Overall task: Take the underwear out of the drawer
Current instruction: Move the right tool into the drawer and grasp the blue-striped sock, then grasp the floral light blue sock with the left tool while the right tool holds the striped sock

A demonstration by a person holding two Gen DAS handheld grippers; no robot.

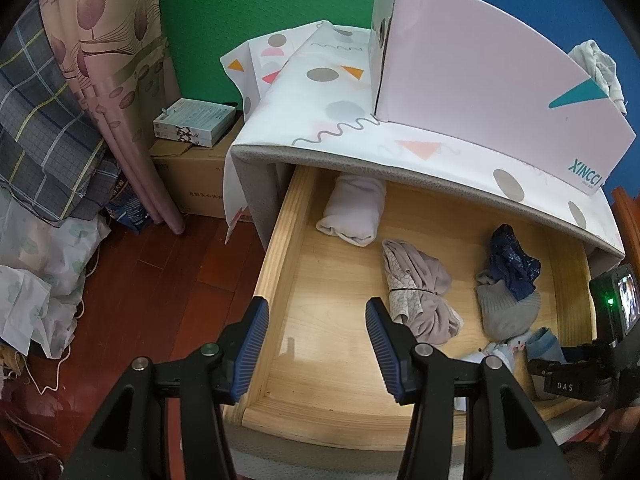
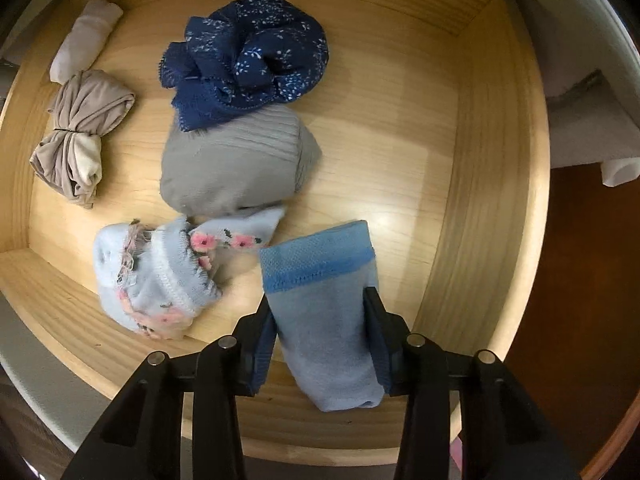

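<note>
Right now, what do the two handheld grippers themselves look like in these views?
Both are alike. The left gripper has glossy black angular arms with cut-out slots, round silver pivot pins, and two fingers faced with ribbed blue pads. The right gripper shows the same black arms, silver pins and blue pads. Its black camera body, seen from the left wrist, carries a green light and white "DAS" lettering.

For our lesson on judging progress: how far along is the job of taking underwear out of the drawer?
Done: the drawer is pulled open. In hand: the right hand-held gripper is closed around the light blue rolled piece, which looks still down in the drawer. Left: lifting it out; the navy, grey, floral, beige and white bundles remain inside. The left hand-held gripper is open, holding nothing.
</note>
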